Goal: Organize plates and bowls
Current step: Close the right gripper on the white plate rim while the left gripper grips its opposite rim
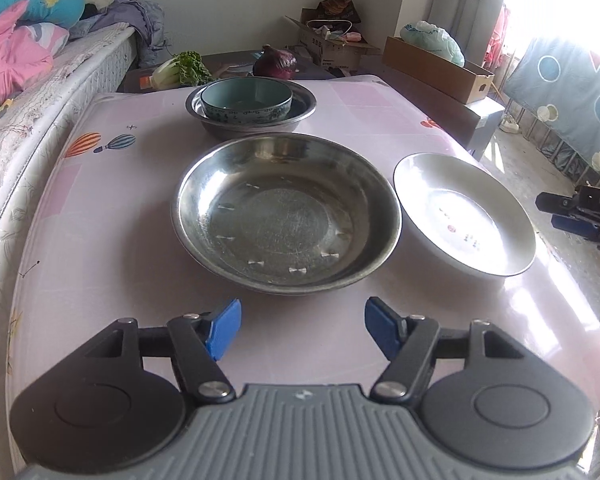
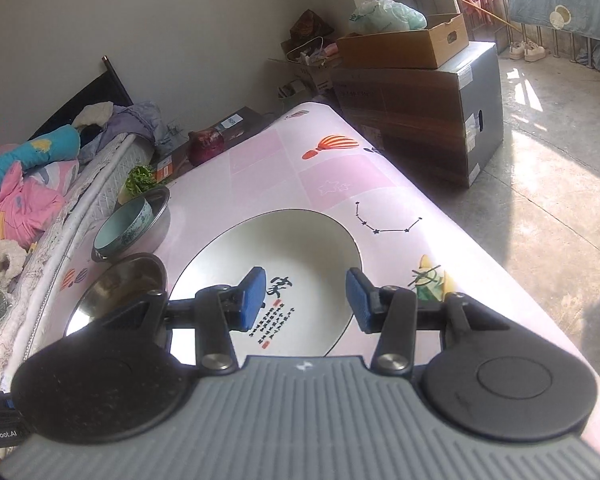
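A wide steel basin (image 1: 288, 216) sits mid-table, just beyond my open left gripper (image 1: 302, 330), whose blue pads hold nothing. To its right lies a white plate (image 1: 464, 216) with red and black writing. Farther back, a teal bowl (image 1: 246, 100) rests inside a smaller steel basin (image 1: 300, 114). In the right wrist view my right gripper (image 2: 306, 300) hovers open over the near part of the white plate (image 2: 300, 240), nothing between its pads. The steel basin (image 2: 120, 284) and the teal bowl (image 2: 124, 224) lie to its left. The right gripper (image 1: 548, 210) shows at the left wrist view's right edge.
The table (image 1: 100, 240) has a pink patterned cover and a bed (image 1: 32, 92) along its left side. Greens (image 1: 184, 68) and a purple cabbage (image 1: 276, 62) lie beyond the far edge. Cardboard boxes (image 2: 420, 96) stand at the far right; bare floor (image 2: 540, 200) lies right.
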Demonstrator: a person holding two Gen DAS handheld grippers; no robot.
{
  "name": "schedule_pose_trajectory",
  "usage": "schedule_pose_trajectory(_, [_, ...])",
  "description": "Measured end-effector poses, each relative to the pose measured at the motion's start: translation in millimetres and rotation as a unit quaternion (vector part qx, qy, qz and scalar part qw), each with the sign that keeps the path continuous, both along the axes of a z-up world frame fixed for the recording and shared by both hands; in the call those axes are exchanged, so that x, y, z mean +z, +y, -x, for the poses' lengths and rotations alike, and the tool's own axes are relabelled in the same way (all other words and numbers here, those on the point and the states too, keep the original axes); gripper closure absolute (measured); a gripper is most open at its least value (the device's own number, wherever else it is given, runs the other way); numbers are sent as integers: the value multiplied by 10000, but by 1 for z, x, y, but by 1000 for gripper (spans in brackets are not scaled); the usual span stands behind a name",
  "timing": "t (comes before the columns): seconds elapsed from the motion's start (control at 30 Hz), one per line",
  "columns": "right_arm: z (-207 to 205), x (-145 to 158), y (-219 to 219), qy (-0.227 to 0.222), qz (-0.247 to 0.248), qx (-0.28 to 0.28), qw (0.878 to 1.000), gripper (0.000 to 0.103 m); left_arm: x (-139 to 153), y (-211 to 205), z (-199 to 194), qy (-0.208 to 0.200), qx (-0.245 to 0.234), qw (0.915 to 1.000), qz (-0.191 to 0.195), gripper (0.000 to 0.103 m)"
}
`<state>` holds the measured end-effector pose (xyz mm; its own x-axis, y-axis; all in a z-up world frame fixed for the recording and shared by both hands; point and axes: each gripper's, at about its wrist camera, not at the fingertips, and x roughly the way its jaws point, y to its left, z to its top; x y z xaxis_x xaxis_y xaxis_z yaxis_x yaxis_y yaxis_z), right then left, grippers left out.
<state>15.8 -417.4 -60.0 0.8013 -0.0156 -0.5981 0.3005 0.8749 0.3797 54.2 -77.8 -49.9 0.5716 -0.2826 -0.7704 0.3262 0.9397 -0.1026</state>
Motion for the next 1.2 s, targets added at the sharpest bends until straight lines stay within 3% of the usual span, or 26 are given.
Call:
schedule_pose_trajectory(0.27, [-22,-17,-67,42,-544,638,9965,59,-22,-55,13,27,-462,9985,309,36])
schedule_pose_trajectory(0.5, [-67,-33,-88,151,-810,1381,9870,59,-34,-91,17,-137,-661,9951,723,38])
schedule_pose_trajectory(0.7, [-97,-49,-95,173,-1022,1656,9807,59,-41,-107,6,-70,-318,9934,1099,41])
schedule_pose_trajectory(0.83, [-111,-57,-96,173,-1134,1795,9770,65,-40,-114,-3,-60,-43,9929,1188,41])
schedule_pose_trajectory(0.93, [-118,-60,-94,180,-1233,1855,9747,70,-43,-120,-12,10,173,9934,1137,47])
schedule_pose_trajectory(1.1, [-121,-65,-87,266,-1357,2019,9696,88,-46,-126,-22,79,458,9936,1029,63])
schedule_pose_trajectory(1.2, [-112,-63,-83,297,-1273,2021,9706,88,-46,-124,-23,104,532,9940,953,71])
